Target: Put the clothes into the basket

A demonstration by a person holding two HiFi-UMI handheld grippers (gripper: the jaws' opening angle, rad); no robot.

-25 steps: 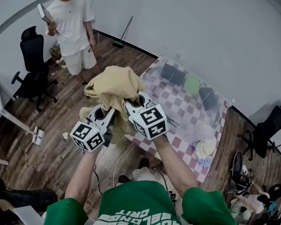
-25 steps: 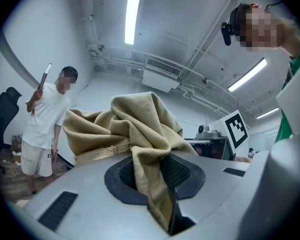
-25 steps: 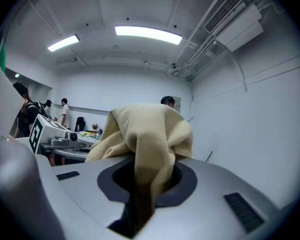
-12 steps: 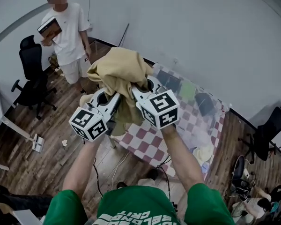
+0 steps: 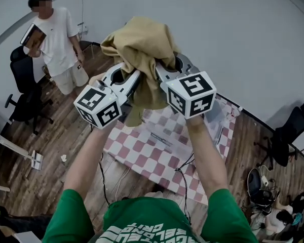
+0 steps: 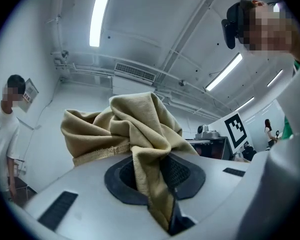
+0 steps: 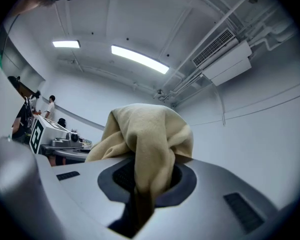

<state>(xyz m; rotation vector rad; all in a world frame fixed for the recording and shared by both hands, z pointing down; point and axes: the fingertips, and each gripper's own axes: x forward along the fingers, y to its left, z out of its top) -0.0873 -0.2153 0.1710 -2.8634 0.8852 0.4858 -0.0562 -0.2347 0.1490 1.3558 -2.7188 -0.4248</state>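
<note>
One tan garment is bunched above the checkered tabletop. Two grippers, left gripper and right gripper, have fingers clenched on it.

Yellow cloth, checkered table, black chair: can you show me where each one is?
yellow cloth (image 5: 142, 42): head view, on its bunched top.
checkered table (image 5: 137, 156): head view, on bare pink-and-white squares.
black chair (image 5: 21, 72): head view, on its backrest, at the left.
</note>
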